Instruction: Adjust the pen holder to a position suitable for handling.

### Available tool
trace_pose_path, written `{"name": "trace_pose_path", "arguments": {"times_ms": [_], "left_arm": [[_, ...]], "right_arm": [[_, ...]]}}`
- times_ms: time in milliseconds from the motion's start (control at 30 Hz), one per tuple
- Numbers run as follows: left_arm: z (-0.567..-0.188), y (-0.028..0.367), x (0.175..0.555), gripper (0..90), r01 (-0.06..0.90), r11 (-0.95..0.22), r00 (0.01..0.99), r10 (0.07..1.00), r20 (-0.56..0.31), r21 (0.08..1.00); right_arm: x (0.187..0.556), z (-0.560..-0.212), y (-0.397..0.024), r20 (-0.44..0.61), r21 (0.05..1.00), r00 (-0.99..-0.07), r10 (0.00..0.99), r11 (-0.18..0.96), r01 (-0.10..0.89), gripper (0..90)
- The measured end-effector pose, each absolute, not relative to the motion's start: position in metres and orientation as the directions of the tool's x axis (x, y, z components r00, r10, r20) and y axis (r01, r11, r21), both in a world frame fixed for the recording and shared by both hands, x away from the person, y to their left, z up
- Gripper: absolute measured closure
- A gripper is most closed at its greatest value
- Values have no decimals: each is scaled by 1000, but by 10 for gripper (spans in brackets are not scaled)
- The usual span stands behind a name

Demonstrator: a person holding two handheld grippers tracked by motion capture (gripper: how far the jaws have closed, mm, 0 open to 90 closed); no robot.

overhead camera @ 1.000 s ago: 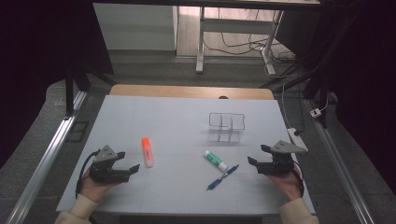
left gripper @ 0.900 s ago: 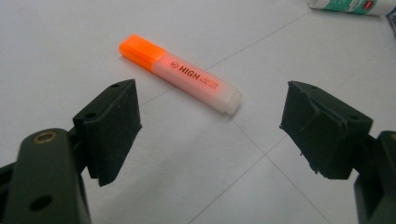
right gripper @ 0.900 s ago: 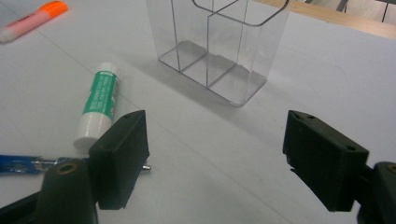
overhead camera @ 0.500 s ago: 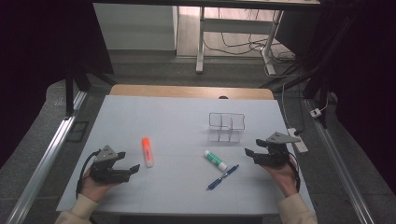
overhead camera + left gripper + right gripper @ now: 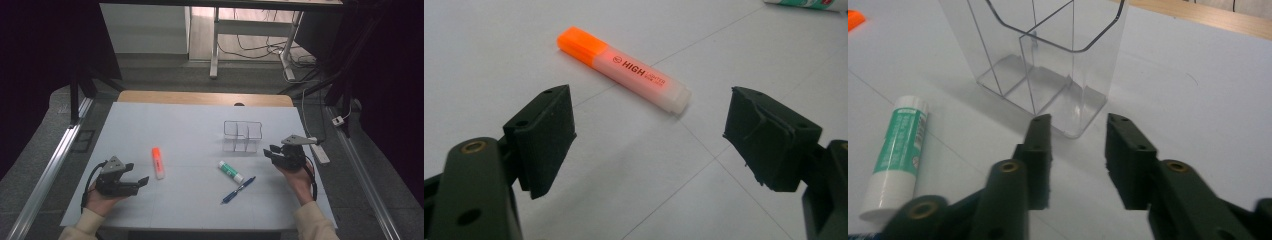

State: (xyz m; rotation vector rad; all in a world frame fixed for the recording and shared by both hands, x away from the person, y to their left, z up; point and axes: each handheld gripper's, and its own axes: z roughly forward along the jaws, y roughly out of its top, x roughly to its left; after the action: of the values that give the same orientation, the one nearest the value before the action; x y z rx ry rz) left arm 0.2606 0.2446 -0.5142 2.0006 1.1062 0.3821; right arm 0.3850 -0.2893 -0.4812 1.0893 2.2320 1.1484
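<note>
An orange highlighter (image 5: pixel 158 162) (image 5: pixel 624 75) lies on the white sheet just ahead of my left gripper (image 5: pixel 137 173) (image 5: pixel 649 130), which stands wide open with nothing between its jaws. A green and white glue stick (image 5: pixel 230 171) (image 5: pixel 895 150) and a blue pen (image 5: pixel 239 189) lie right of centre. A clear plastic organizer (image 5: pixel 242 136) (image 5: pixel 1048 55) with several compartments stands upright and empty. My right gripper (image 5: pixel 269 151) (image 5: pixel 1077 135) points at its near corner from the right. Its jaws have just been closing and stand narrow, a gap still between them, holding nothing.
The white sheet (image 5: pixel 190 125) covers most of a wooden table whose far edge (image 5: pixel 200 97) shows. A white power strip (image 5: pixel 320 152) lies at the sheet's right edge, close behind the right hand. Metal rails run along both sides of the table.
The right gripper has moved farther up the table toward the organizer, and its jaws have narrowed. The left gripper and the objects have stayed put.
</note>
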Motion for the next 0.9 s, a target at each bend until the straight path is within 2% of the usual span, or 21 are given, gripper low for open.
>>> {"name": "trace_pose_path", "arguments": {"times_ms": [67,267,900], "left_arm": [[-514,245,261,203,571,-297,572,813,-111,765],[-515,245,261,206,572,-300,572,813,-109,763],[-517,247,262,212,576,-311,570,816,-98,756]], "right_arm": [[389,-482,-289,-9,809,-609,793,363,462,770],[400,-486,-288,-6,805,-602,798,361,471,893],[432,-495,-278,4,782,-594,804,368,504,895]]}}
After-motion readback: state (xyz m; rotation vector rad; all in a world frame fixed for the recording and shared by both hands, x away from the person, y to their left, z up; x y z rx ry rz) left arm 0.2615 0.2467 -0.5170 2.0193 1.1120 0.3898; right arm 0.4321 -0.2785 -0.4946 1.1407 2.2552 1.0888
